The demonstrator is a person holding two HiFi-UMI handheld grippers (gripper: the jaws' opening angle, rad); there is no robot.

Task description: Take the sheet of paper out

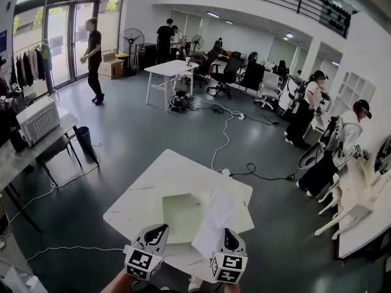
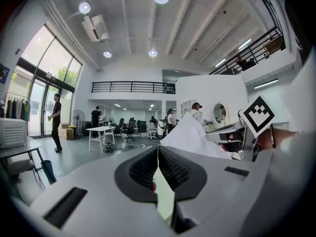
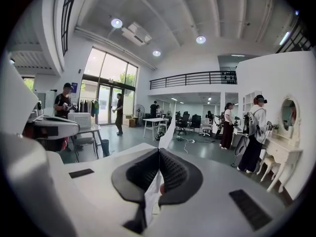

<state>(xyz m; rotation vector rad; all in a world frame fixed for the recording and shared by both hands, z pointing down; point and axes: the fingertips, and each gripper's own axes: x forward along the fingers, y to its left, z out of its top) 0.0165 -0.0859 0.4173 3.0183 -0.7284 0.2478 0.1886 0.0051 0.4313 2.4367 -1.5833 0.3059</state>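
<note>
2 grippers at work over a white rectangular worktop: the left gripper pinches the edge of a pale green flat folder, while the right gripper is clamped on 1 white sheet of paper, held raised and overlapping the folder's right edge.

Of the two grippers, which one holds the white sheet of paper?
The right gripper: its jaws are shut on the white sheet. The left gripper pinches the pale green envelope instead.
</note>
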